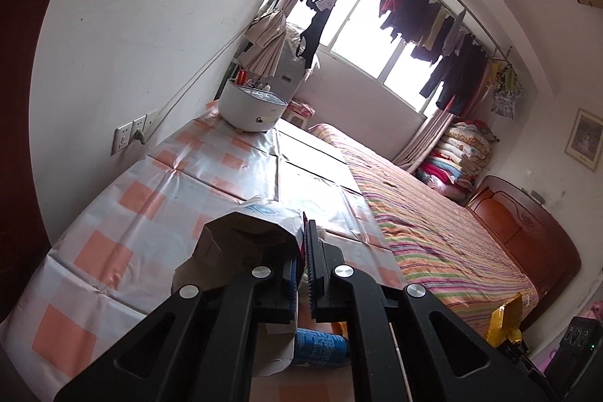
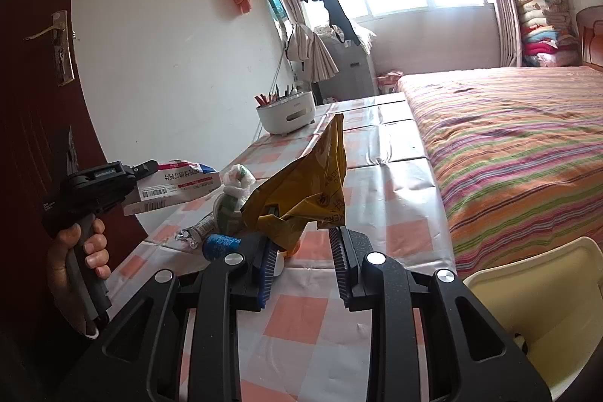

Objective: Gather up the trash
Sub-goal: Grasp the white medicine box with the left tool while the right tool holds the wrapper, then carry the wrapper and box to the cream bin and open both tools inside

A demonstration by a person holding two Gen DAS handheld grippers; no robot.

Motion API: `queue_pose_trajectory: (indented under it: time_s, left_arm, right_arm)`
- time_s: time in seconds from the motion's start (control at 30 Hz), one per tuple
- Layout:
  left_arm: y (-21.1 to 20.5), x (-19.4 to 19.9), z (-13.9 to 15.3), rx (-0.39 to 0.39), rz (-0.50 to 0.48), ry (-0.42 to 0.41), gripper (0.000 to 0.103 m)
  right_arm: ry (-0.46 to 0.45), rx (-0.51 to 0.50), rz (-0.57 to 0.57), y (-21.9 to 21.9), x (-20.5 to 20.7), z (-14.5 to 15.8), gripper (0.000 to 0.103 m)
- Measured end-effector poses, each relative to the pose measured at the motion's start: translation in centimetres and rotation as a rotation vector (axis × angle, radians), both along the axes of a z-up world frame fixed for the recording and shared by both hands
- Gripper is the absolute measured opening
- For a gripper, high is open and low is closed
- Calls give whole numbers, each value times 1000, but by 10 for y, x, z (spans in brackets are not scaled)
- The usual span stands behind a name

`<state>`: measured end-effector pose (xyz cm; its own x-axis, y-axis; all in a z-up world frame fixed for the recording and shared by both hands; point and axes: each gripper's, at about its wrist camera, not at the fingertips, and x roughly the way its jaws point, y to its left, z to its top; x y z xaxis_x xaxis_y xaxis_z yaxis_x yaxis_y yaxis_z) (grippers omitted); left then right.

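L gripper jaws clamped on flat white-and-red cardboard medicine box, held above checked tablecloth. R gripper jaws apart around crumpled yellow plastic wrapper. Blue-capped bottle, white plastic wad uncollected; cream bin near. Prob. early.

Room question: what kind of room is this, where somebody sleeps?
Most likely a bedroom in a home. There is a bed with a striped cover, folded quilts stacked by the window, and laundry hanging on a rail.
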<state>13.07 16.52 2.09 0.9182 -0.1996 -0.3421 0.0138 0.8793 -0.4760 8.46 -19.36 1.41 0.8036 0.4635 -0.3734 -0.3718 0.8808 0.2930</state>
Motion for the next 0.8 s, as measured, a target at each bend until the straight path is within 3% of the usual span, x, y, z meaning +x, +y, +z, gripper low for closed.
queue_pose_trajectory:
  time_s: [0.8]
  left_arm:
    - [-143,-25,13,13,-403,-17,4]
  right_arm:
    - [37,16,-262,-88,-28,-23,26]
